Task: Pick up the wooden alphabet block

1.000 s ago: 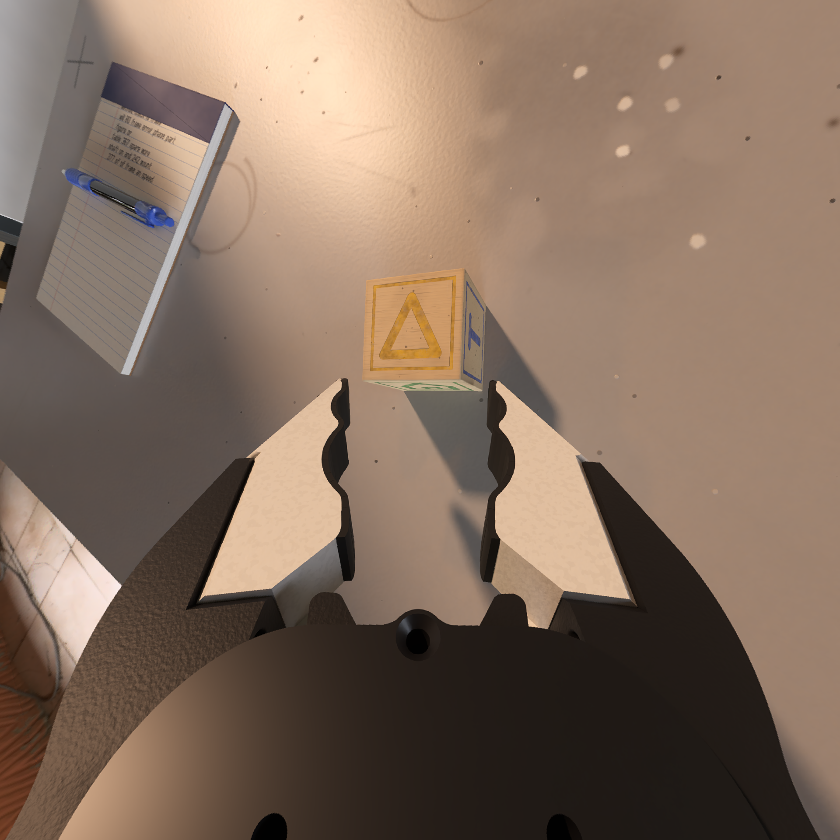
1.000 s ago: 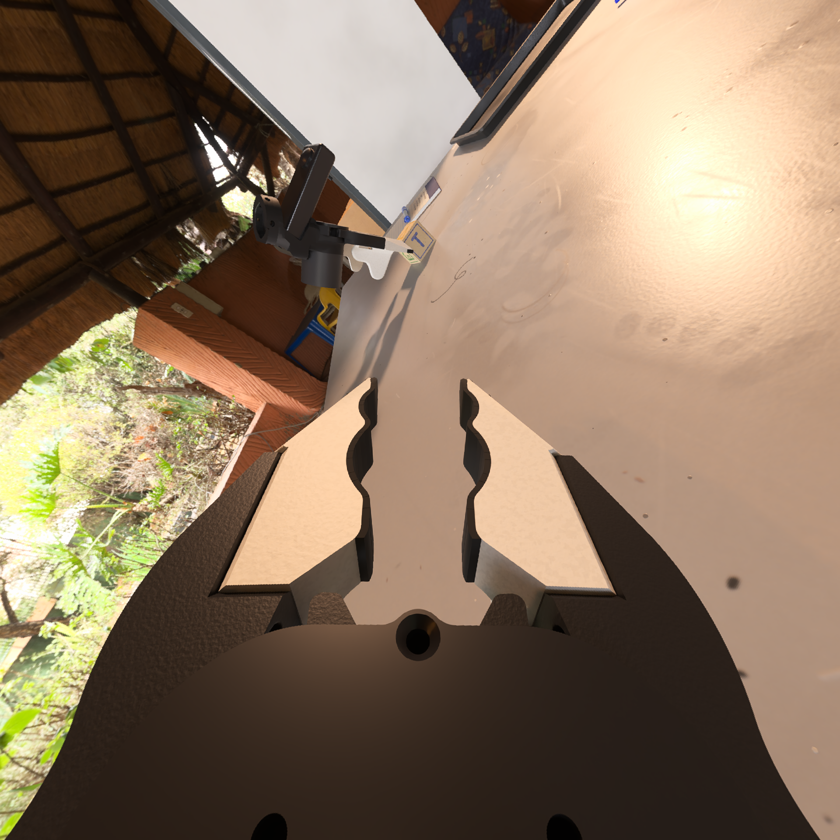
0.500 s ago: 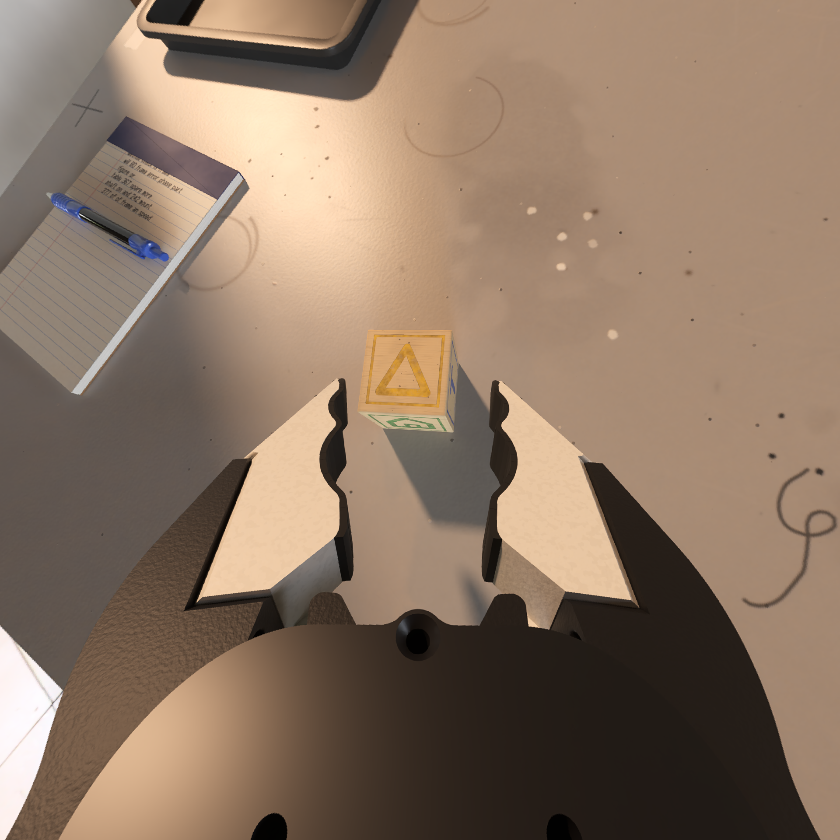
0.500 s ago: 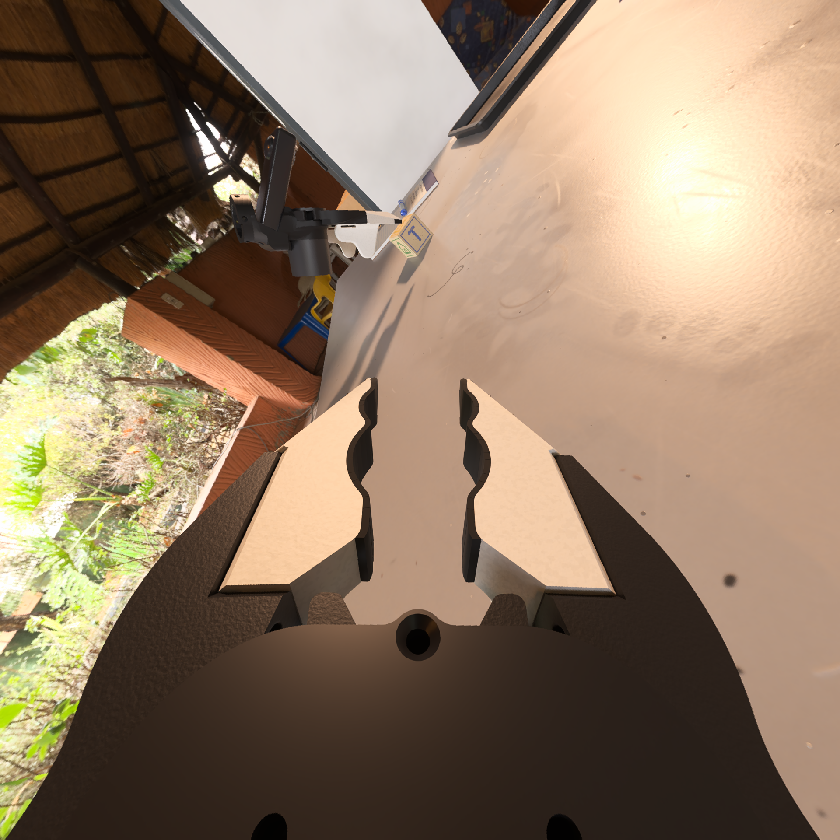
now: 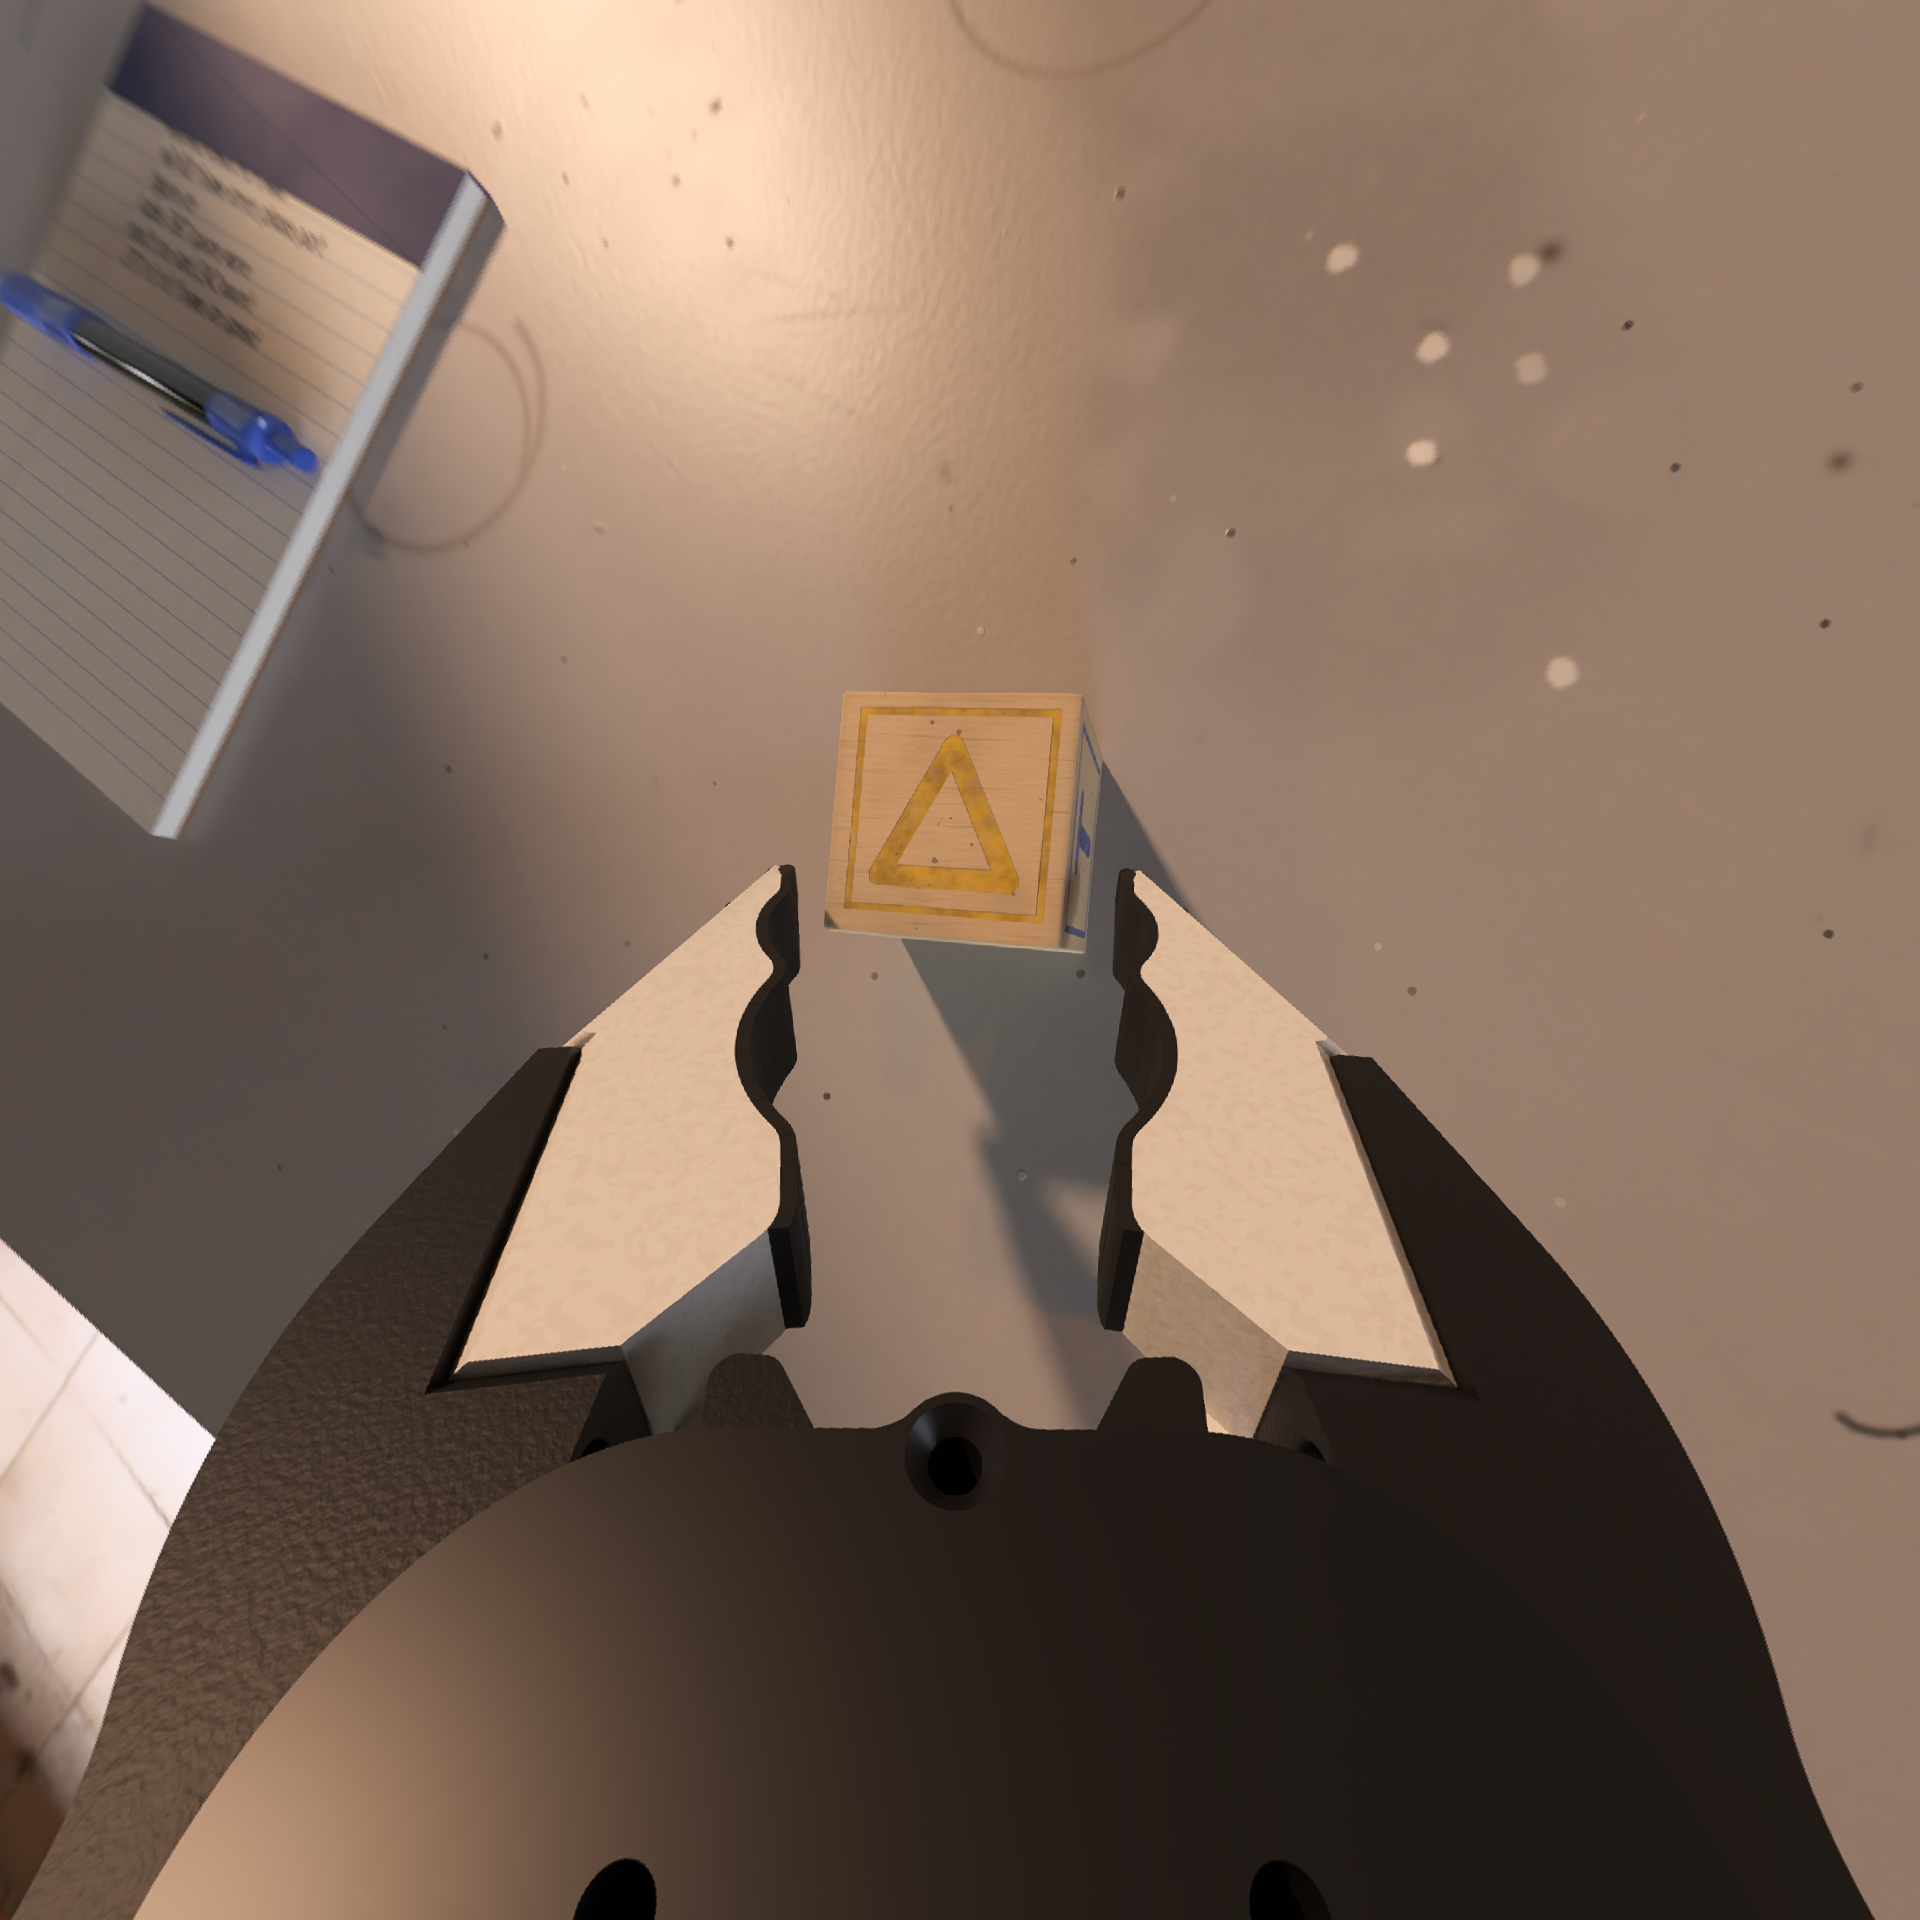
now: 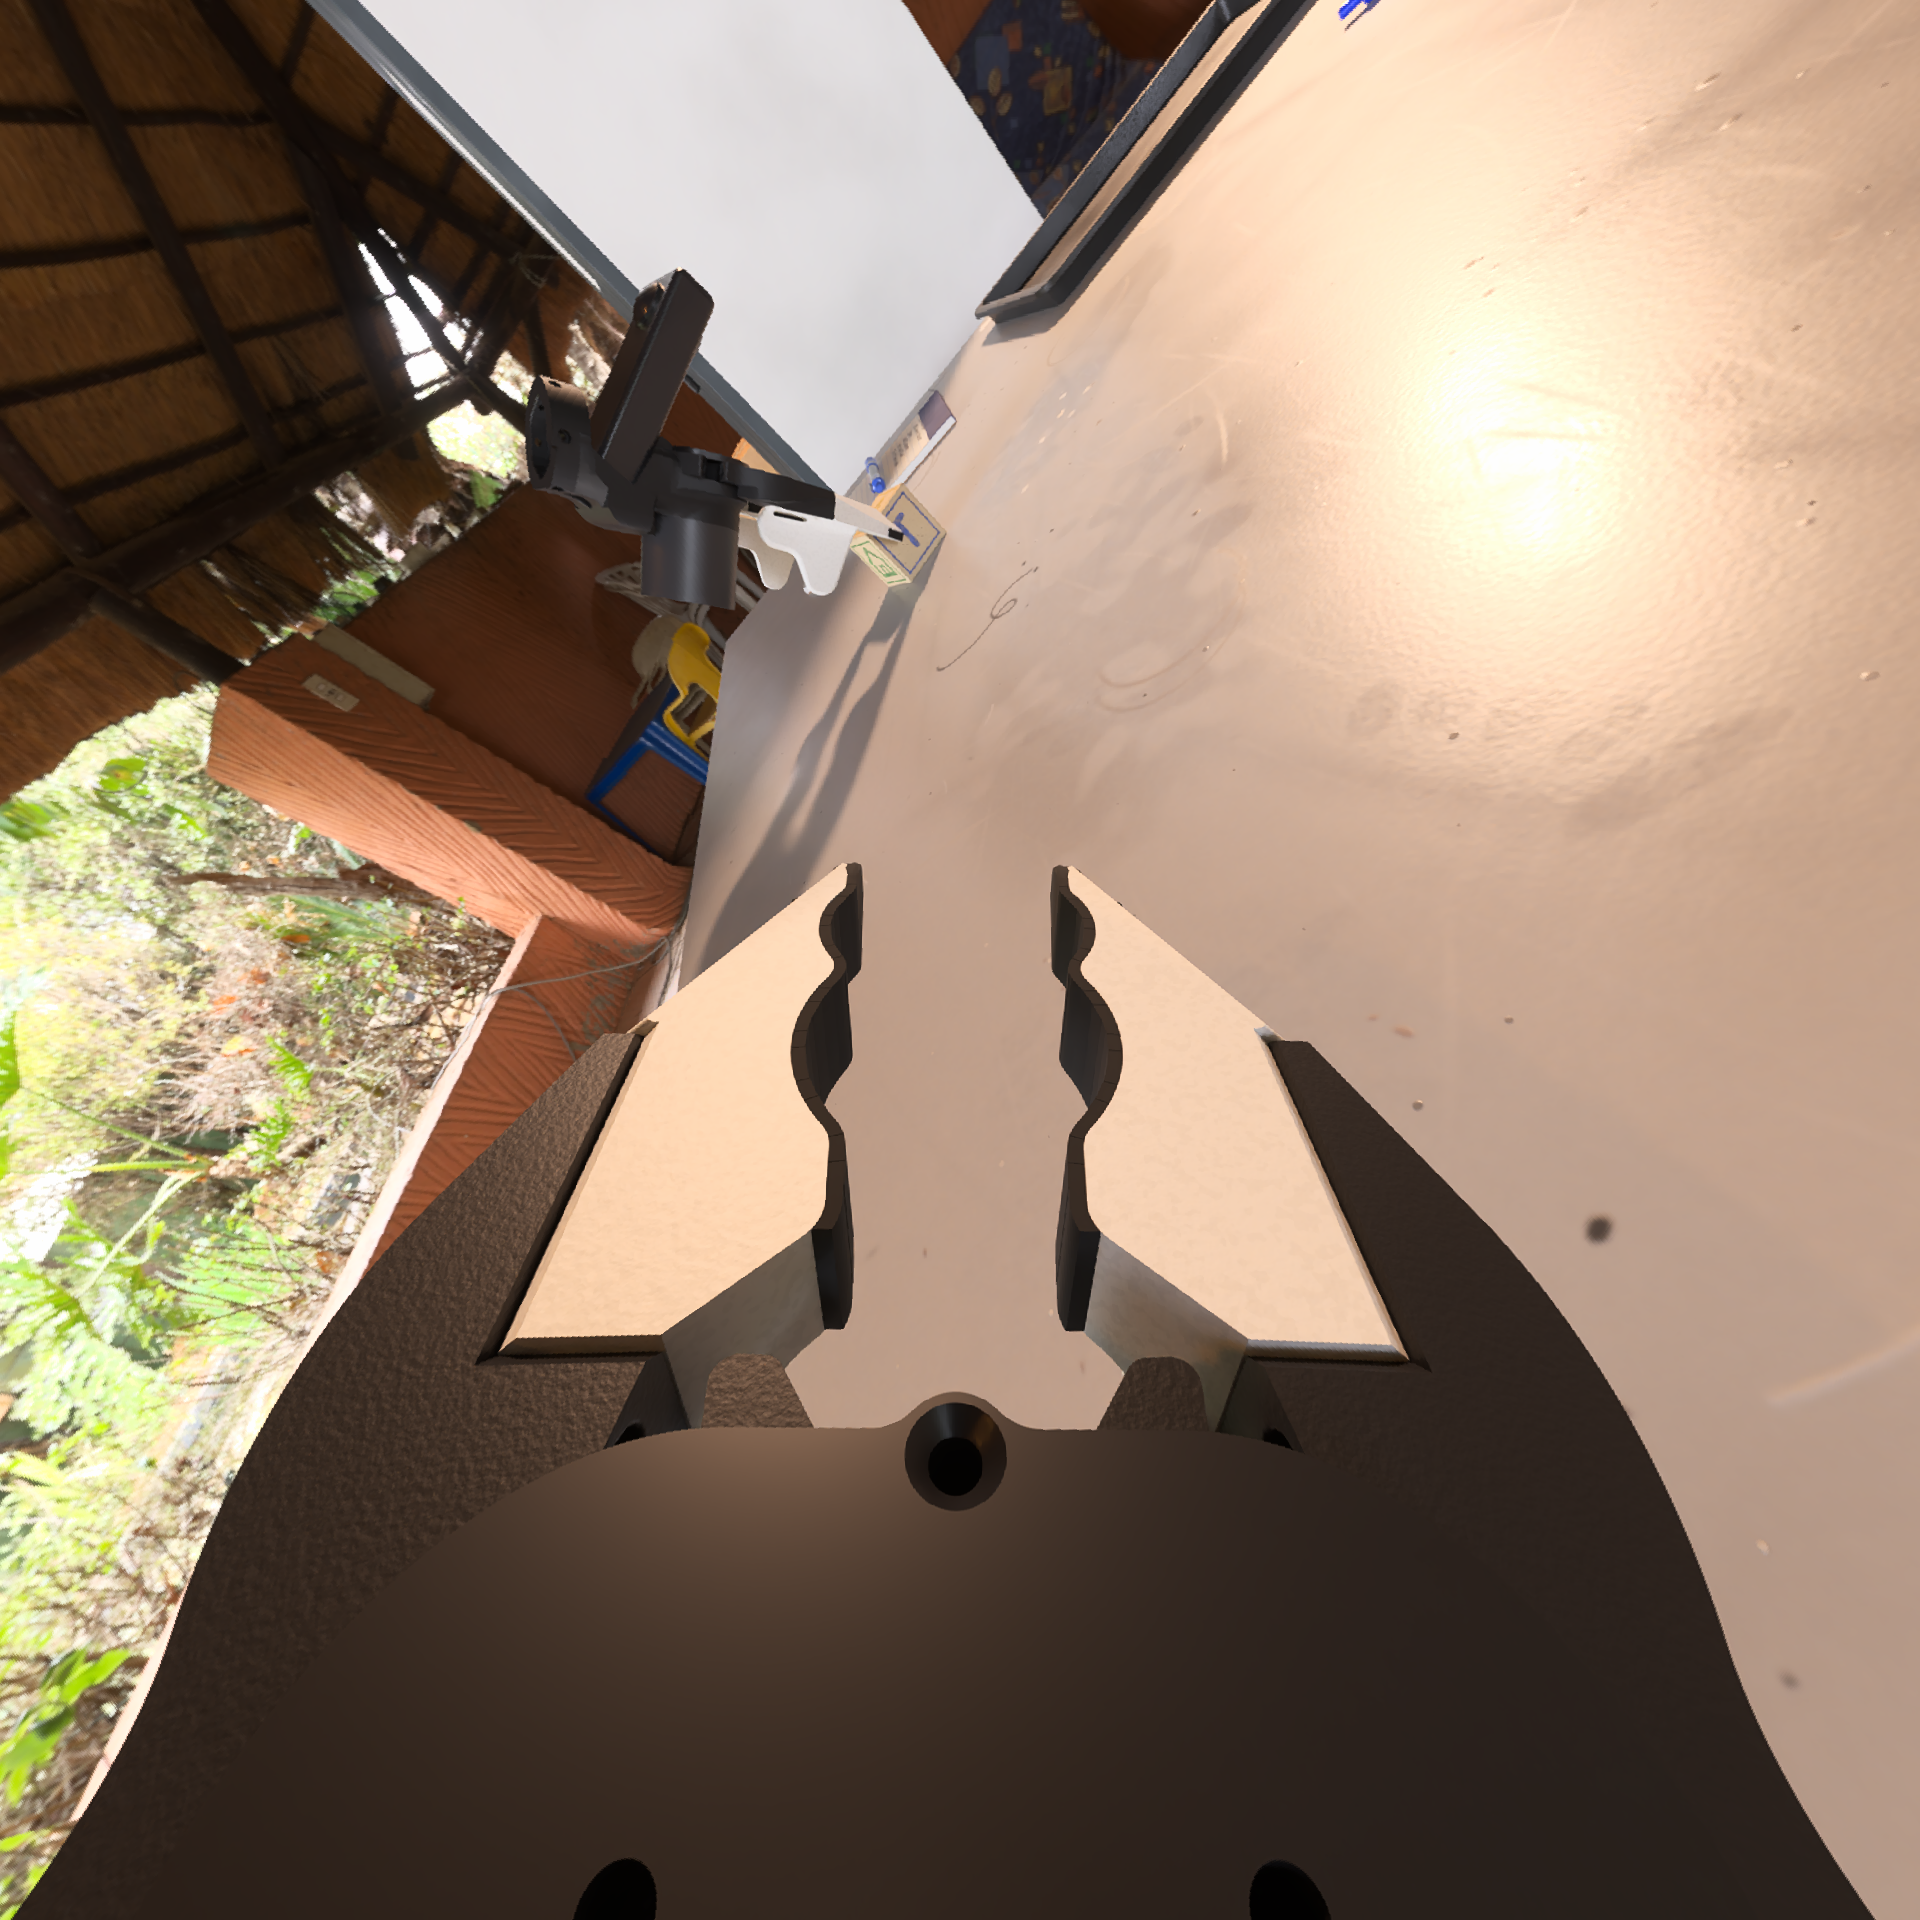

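Note:
The wooden alphabet block (image 5: 956,821) stands on the tan table, with a yellow triangle on top and a blue letter on its right side. My left gripper (image 5: 956,878) is open. Its two fingertips flank the block's near edge with a small gap on each side and do not touch it. In the right wrist view the block (image 6: 916,545) shows far off, with the left gripper (image 6: 878,535) tilted down at it. My right gripper (image 6: 956,878) is open and empty, low over bare table far from the block.
A lined notepad (image 5: 197,468) with a blue pen (image 5: 156,369) lies to the block's far left. The table's edge and tiled floor (image 5: 73,1455) show at lower left. A dark tray (image 6: 1101,197) and a white panel (image 6: 727,156) stand beyond the block.
My left gripper has dropped and moved forward; its open fingertips now flank the block's near edge, and the tray has left its view. The right gripper has hardly moved.

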Controlling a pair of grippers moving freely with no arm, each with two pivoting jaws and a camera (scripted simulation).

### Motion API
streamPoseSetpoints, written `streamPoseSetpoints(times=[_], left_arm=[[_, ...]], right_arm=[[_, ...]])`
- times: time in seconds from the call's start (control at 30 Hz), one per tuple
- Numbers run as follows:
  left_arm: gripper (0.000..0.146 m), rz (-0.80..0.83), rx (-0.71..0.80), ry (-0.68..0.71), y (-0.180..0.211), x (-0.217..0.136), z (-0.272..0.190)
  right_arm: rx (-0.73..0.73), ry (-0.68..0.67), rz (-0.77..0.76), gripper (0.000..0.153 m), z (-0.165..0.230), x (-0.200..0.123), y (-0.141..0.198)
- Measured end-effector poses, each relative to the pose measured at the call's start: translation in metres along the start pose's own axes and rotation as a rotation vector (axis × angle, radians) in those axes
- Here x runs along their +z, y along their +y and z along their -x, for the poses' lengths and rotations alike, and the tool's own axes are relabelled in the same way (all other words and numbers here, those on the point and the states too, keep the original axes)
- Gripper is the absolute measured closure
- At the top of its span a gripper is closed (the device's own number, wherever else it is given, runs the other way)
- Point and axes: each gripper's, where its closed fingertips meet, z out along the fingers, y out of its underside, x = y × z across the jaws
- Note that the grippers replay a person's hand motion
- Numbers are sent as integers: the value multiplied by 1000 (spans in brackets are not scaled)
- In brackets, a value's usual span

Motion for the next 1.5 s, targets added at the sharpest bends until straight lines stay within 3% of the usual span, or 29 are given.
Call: streamPoseSetpoints(times=[0.4,0.63,0.77,0.93,1.17,1.37,1.5], left_arm=[[96,-9,-53,53,-15,6,-2],[96,-164,27,-41,-51,-50,7],[96,-296,68,-9,-72,-92,-9],[96,-457,154,126,-92,-145,-62],[96,-598,334,405,-92,-197,-178],[96,-672,410,652,-72,-214,-266],[96,-624,472,778,-46,-199,-319]], right_arm=[[8,54,-40,117,-6,-16,0],[2,39,-24,117,-4,-11,0],[0,21,-10,117,-2,-6,0],[-5,-6,12,117,2,2,1],[-8,-42,41,117,8,12,2],[0,-69,45,117,12,15,1],[13,-82,46,117,14,16,1]])
